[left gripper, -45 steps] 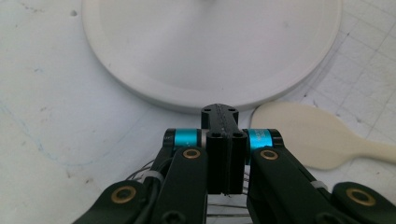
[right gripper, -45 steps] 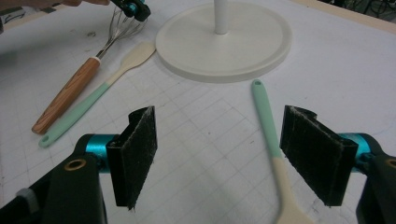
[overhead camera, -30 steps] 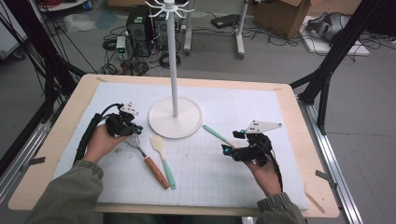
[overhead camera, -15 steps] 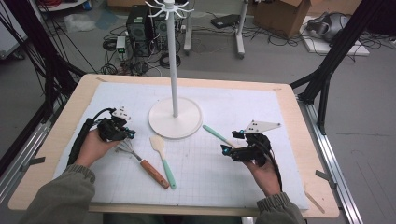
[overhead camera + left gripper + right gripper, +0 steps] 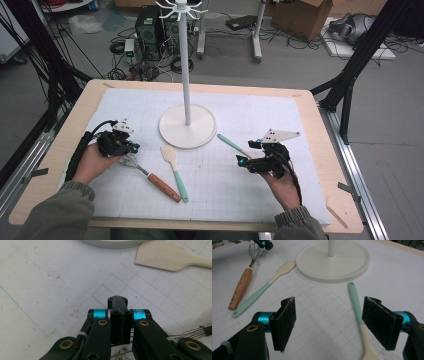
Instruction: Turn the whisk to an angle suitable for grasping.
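My left gripper (image 5: 129, 146) (image 5: 117, 301) is shut, its pads pressed together low over the mat, right at the wire head of a whisk (image 5: 131, 161) (image 5: 193, 332) with a wooden handle (image 5: 239, 288). I cannot tell whether a wire is pinched. A spatula (image 5: 174, 167) (image 5: 270, 280) with a cream blade and teal handle lies beside the whisk. My right gripper (image 5: 246, 152) (image 5: 329, 322) is open, its jaws on either side of a second teal-and-cream utensil (image 5: 229, 143) (image 5: 355, 302), nearer the right pad and not touching it.
A white hanging stand has its round base (image 5: 187, 127) (image 5: 334, 262) mid-table and a tall pole (image 5: 185, 65) with hooks on top. A white grid mat (image 5: 240, 200) covers the wooden tabletop. The table edges (image 5: 345, 200) are near both forearms.
My left gripper has shifted left and toward the person, ending low at the whisk's wire head. The right gripper and the utensils have stayed put.
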Tool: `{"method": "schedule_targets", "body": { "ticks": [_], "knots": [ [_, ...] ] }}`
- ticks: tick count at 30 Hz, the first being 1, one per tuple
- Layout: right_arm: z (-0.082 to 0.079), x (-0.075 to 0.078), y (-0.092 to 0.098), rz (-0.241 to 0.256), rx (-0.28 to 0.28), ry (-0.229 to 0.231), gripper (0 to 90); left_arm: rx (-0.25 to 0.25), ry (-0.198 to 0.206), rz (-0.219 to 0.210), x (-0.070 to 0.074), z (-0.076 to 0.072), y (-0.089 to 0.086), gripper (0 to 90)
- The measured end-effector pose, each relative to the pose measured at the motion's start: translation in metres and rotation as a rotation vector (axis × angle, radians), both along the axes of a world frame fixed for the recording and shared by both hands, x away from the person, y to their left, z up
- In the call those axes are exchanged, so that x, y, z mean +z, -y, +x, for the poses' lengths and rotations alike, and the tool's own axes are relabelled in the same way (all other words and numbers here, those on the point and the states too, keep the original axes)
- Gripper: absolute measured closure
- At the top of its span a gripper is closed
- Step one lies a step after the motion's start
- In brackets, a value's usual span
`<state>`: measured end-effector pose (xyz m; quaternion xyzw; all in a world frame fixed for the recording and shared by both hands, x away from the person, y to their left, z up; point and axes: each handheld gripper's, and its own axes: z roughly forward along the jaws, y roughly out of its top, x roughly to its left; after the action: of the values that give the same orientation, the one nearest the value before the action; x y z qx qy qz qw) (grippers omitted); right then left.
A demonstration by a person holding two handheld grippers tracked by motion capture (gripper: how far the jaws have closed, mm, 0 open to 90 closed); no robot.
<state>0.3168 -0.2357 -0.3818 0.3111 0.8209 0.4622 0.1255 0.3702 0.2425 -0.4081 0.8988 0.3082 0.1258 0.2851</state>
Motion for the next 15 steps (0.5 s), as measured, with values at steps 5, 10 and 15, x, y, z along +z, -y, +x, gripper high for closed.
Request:
{"method": "schedule_targets", "body": {
  "ticks": [5, 10, 15],
  "knots": [
    [0.0, 0.0, -0.001, -0.003, -0.002, -0.005, 26.5, 0.001, 0.0, -0.001, -0.001, -0.005, -0.003, 89.6],
    [0.0, 0.0, -0.002, -0.007, 0.003, -0.004, 26.5, -0.015, -0.005, 0.009, -0.001, -0.009, -0.006, 89.6],
    [0.0, -0.001, -0.002, -0.008, 0.003, -0.002, 26.5, -0.018, -0.014, 0.015, -0.001, -0.013, -0.008, 89.6]
  ]
}}
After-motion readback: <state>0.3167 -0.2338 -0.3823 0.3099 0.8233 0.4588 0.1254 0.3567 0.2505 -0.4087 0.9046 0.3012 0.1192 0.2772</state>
